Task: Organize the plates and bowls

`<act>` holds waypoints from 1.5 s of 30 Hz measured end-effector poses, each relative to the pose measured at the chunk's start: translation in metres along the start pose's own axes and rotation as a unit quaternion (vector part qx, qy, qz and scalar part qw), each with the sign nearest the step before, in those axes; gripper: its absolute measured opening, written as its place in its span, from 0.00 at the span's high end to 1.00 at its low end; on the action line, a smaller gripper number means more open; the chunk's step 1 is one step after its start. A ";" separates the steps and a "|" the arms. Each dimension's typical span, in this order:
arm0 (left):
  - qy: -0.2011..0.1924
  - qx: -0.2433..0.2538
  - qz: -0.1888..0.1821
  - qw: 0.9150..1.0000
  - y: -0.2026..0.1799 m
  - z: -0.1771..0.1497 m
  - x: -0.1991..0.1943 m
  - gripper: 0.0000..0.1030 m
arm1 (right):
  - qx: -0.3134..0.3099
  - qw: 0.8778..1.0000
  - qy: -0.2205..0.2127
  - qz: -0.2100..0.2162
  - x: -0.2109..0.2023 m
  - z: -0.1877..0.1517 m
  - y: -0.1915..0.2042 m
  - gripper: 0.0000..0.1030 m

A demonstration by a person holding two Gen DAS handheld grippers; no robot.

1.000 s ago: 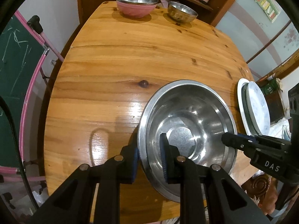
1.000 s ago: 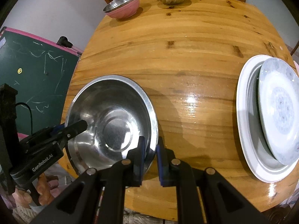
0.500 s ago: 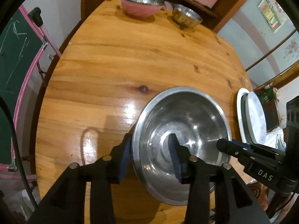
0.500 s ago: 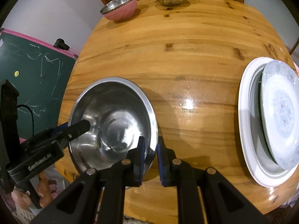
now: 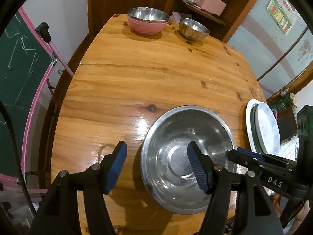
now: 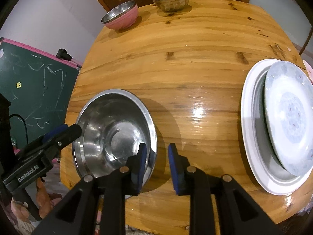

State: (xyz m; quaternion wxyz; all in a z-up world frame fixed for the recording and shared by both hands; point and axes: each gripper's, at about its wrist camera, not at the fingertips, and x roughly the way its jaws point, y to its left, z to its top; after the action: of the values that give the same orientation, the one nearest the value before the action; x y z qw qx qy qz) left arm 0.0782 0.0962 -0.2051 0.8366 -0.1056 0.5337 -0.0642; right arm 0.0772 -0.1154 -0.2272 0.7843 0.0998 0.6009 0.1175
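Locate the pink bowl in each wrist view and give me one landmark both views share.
Left wrist view: the pink bowl stands at the top centre, at the table's far end, left of the small steel bowl.
Right wrist view: the pink bowl stands at the upper left, again left of the small steel bowl.
Shared landmark: the large steel bowl at the near edge.

Varnished knotty pine tabletop (image 5: 137, 78), glossy under lamp glare. Large steel bowl (image 5: 187, 156), polished and mirror-bright with faint scuffs. Beyond, pink matt-sided bowl (image 5: 146, 24) lined in shiny metal, beside a small fluted steel bowl (image 5: 193, 29). Glazed white plate (image 6: 252, 137) under a smooth blue-patterned plate (image 6: 289, 121). Matt black plastic tongs, ribbed blue rubbery pads (image 5: 195, 166). Dull, chalk-scratched green chalkboard (image 6: 35, 90).
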 end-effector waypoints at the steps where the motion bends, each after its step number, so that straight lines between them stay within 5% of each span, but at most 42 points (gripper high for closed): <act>1: -0.002 0.002 0.001 1.000 -0.001 0.000 -0.002 0.38 | 0.001 1.000 -0.002 0.002 -0.001 0.000 0.000 0.78; 14: -0.036 0.026 0.015 0.999 -0.011 0.003 -0.042 0.36 | 0.004 0.999 -0.039 0.004 -0.035 -0.002 0.000 0.78; 21: -0.091 0.057 0.038 0.993 -0.017 0.034 -0.097 0.35 | -0.020 0.997 -0.080 0.003 -0.083 0.024 0.014 0.78; 27: -0.160 0.068 0.040 0.984 -0.026 0.079 -0.153 0.31 | -0.046 0.990 -0.136 0.008 -0.148 0.074 0.033 0.78; 33: -0.189 0.081 0.037 0.978 -0.040 0.137 -0.194 0.31 | -0.061 0.982 -0.174 0.048 -0.213 0.136 0.046 0.78; 36: -0.209 0.077 0.041 0.974 -0.048 0.173 -0.213 0.28 | -0.068 0.977 -0.201 0.033 -0.235 0.165 0.051 0.76; 39: -0.228 0.054 0.035 0.972 -0.050 0.209 -0.223 0.13 | -0.065 0.976 -0.203 0.041 -0.244 0.197 0.055 0.63; 45: -0.215 0.021 0.057 0.975 -0.044 0.279 -0.183 0.12 | -0.088 0.977 -0.188 0.044 -0.223 0.244 0.062 0.63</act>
State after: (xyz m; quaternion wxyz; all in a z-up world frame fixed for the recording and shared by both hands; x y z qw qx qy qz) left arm 0.2543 0.1237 0.0803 0.9359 -0.0688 0.3454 -0.0031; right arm 0.2527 -0.1276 0.0591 0.8831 0.0769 0.4249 0.1834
